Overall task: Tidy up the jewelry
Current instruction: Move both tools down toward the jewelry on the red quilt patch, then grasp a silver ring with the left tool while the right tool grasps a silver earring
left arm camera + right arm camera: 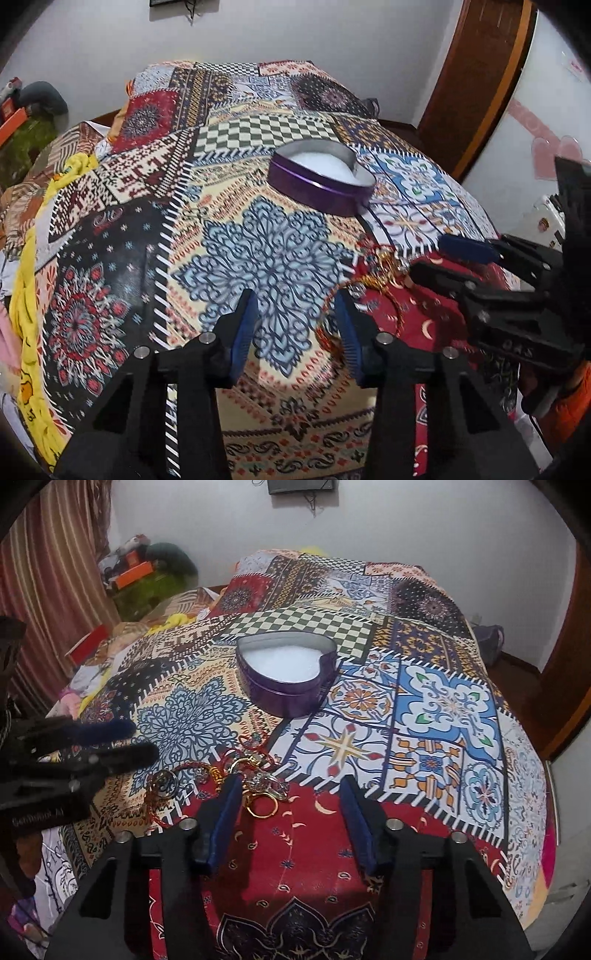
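On patterned bedspread, heart-shaped purple tin, perhaps metal

Glossy purple metal tin on matt printed cloth bedspread

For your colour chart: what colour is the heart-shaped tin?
Purple tin, white lining; clearest in the right wrist view.

Patchwork bedspread covers bed, many patterned panels: checkered green-white, blue floral tile, red paisley. White wall behind; dark device mounted high, cord dangling below. Striped curtain at left. Clutter pile beside it: orange box, green fabric. Yellow cloth along bed's left edge. Brown wooden door frame at right
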{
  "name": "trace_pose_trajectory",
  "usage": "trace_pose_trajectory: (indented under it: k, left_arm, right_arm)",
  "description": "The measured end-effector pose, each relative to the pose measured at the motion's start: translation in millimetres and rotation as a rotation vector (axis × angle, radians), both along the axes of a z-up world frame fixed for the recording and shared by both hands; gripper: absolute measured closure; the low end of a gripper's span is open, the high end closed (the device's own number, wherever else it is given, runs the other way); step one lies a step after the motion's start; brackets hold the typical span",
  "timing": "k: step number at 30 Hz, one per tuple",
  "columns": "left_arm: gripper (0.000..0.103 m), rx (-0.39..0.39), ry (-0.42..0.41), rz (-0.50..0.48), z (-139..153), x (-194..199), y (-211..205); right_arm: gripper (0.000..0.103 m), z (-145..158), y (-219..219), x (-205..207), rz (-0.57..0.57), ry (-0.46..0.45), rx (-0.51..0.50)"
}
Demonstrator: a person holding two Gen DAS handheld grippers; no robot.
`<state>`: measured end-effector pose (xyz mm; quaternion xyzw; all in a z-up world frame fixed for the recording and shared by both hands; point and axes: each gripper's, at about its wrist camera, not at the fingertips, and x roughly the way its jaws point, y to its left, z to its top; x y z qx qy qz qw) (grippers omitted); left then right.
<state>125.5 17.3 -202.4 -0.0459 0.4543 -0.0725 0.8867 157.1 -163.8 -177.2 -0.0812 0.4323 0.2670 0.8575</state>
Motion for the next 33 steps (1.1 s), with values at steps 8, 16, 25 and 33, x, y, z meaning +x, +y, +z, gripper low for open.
trace_pose_trajectory:
  k: [8,16,25,33]
  left_arm:
    - [0.063,-0.030,0.021,-0.043,-3,-5,-11]
    - [0.066,-0.034,0.046,-0.069,-11,-3,-18]
    - [0.074,-0.035,0.049,-0.082,-14,-5,-20]
    - [0.086,-0.006,0.036,-0.091,-13,-5,-25]
  right_arm:
    - [0.060,-7,4,7,0.017,0.040,0.012]
    - [0.071,-11,10,11,0.049,0.067,0.029]
    - [0.079,-12,11,11,0.063,0.071,0.041]
    - [0.091,-10,5,11,0.047,0.085,0.064]
